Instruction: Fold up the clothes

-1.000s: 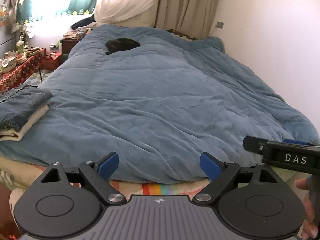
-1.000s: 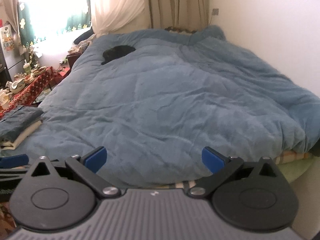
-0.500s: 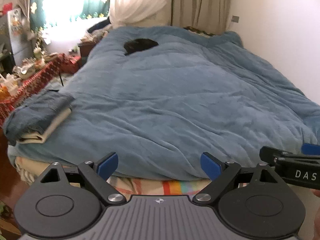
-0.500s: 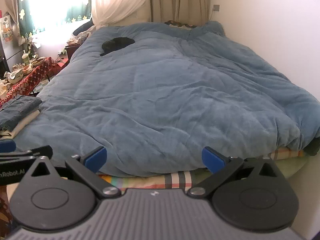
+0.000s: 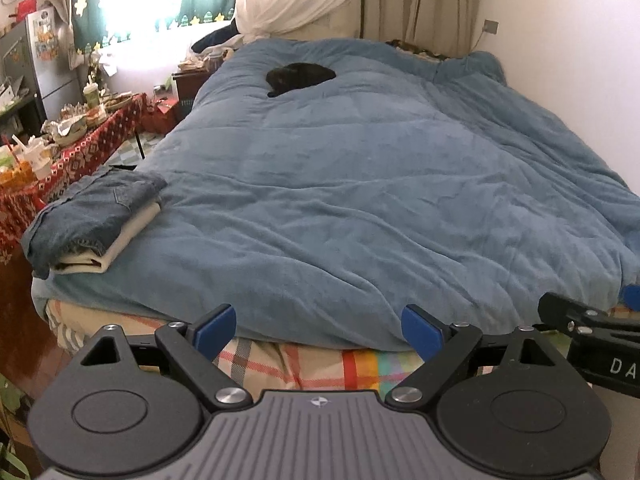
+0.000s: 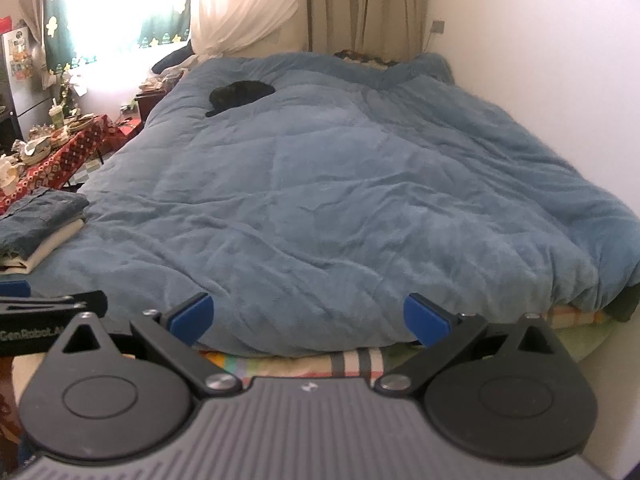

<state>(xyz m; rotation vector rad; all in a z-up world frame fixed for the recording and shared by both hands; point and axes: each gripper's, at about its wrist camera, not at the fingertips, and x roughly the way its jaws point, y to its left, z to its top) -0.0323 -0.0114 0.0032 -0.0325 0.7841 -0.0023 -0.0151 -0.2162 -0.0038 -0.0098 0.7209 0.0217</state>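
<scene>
At the near left corner of the bed, a folded stack of clothes (image 5: 96, 220) rests on the blue duvet (image 5: 360, 200). A blue denim garment (image 5: 88, 208) lies on top, with a cream-coloured folded garment (image 5: 120, 240) beneath it. In the right wrist view the same stack sits at the far left edge of the picture, beside the duvet's near corner.

The left gripper (image 5: 320, 326) is held at the foot of the bed, its two blue-tipped fingers spread wide apart with nothing between them. The right gripper (image 6: 308, 316) is held just beside it, its fingers equally wide and also empty. Each gripper's tip is partly seen at the edge of the other's view. Neither touches the clothes or the duvet.

The duvet covers nearly the whole bed and is lightly rumpled. A striped, multicoloured sheet (image 5: 320, 364) shows below its near edge. Far up the bed lies a small black shape (image 5: 300, 76); what it is cannot be told. A white wall (image 5: 560, 60) runs along the bed's right side. Curtains (image 5: 420, 0) hang behind the head of the bed, next to a bright window. To the left stands a table with a red patterned cloth (image 5: 80, 152), crowded with cups and containers.
</scene>
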